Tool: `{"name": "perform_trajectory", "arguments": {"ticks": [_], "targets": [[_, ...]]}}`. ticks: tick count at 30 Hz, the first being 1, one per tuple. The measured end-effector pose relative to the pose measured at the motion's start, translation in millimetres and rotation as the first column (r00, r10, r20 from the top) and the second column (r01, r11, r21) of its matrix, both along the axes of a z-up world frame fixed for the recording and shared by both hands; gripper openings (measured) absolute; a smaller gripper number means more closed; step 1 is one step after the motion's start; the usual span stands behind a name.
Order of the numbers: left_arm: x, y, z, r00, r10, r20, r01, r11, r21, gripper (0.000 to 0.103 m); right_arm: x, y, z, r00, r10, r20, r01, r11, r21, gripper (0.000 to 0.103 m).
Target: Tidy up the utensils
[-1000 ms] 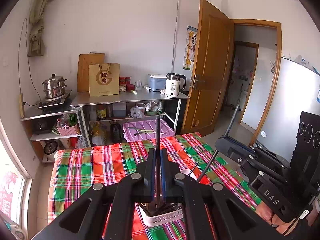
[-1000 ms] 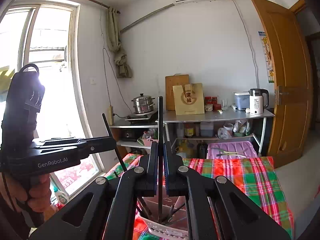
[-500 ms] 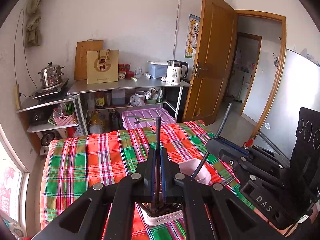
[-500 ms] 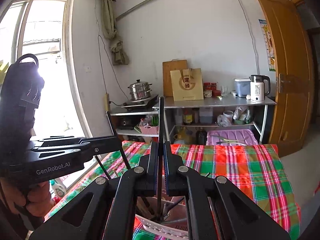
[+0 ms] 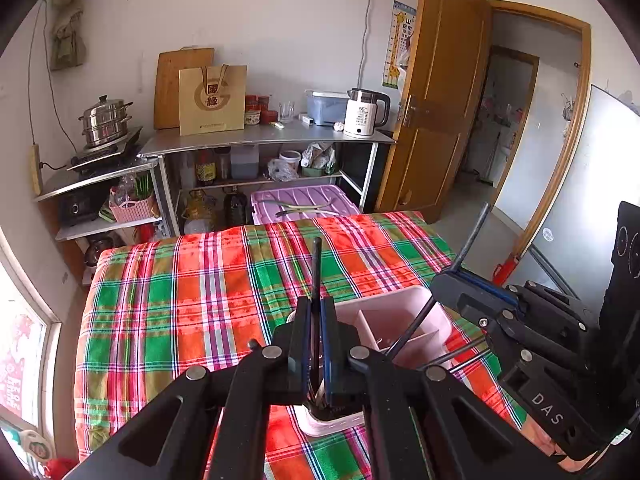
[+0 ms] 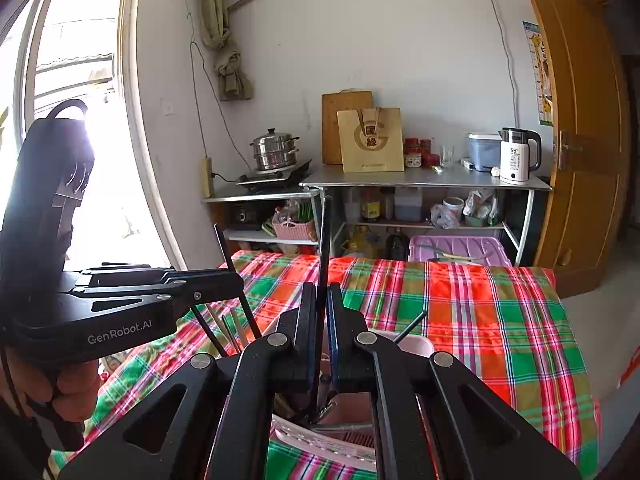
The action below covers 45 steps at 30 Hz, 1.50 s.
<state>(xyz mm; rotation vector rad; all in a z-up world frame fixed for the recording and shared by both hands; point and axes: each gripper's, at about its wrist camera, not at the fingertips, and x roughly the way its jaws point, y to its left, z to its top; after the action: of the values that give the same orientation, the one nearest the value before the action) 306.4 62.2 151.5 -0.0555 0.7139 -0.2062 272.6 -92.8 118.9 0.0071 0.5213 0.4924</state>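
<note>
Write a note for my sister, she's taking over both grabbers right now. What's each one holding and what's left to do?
Left gripper: shut on a black chopstick, just above the pink utensil holder.
Right gripper: shut on another black chopstick, also over the holder.
The holder sits on the plaid tablecloth and already has a few sticks in it.
Left to do: probably lower both chopsticks into a compartment, then open the jaws.

We see a tablecloth (image 5: 192, 300) checked in red, green and white with thin blue lines. The utensil holder (image 5: 394, 320) is pale pink, and the chopstick (image 5: 317, 272) above it looks black, though backlight makes that uncertain. The storage bin lid (image 6: 460, 249) is lilac, the kettle (image 6: 516, 160) white with black trim, the door (image 5: 436, 112) honey-brown.
</note>
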Motion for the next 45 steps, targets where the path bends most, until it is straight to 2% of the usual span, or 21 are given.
{"name": "perform_trajectory", "arguments": {"ticks": [6,12,17,22,26,28,31,35,45], "targets": [[1,1,-8,1.0,-0.002,-0.014,0.002,1.0,0.004,0.004,0,-1,-4,1.0,-0.001,-0.022,0.0,1.0,-0.018,0.005],[-3,3,-6,1.0,0.022,-0.004,-0.022,1.0,0.011,0.004,-7,-5,3,1.0,-0.008,-0.006,0.008,1.0,-0.018,0.006],[-14,6,3,0.999,0.041,0.025,-0.041,0.999,0.011,0.005,-16,-10,12,1.0,-0.015,0.017,0.015,1.0,-0.011,0.012],[-37,8,20,0.996,0.057,0.075,-0.057,0.998,-0.006,0.006,-36,-19,24,0.998,-0.019,0.052,0.019,1.0,-0.002,0.014],[-67,8,28,0.99,0.077,0.122,-0.079,0.997,0.005,0.015,-59,-27,29,0.997,-0.024,0.071,0.023,1.0,0.013,0.025],[-85,7,28,0.988,0.076,0.137,-0.076,0.997,-0.004,0.016,-73,-32,29,0.997,-0.023,0.08,0.022,1.0,0.012,0.026],[-112,4,23,0.983,0.085,0.162,-0.085,0.996,-0.002,0.018,-95,-37,24,0.996,-0.03,0.086,0.03,1.0,0.004,0.028],[-149,-4,2,0.981,0.089,0.172,-0.091,0.996,0.002,0.028,-124,-45,10,0.996,-0.041,0.082,0.042,0.999,-0.005,0.029],[-217,-24,-52,0.98,0.117,0.158,-0.12,0.993,0.009,0.031,-187,-64,-27,0.997,-0.065,0.052,0.064,0.998,0.011,0.03]]}}
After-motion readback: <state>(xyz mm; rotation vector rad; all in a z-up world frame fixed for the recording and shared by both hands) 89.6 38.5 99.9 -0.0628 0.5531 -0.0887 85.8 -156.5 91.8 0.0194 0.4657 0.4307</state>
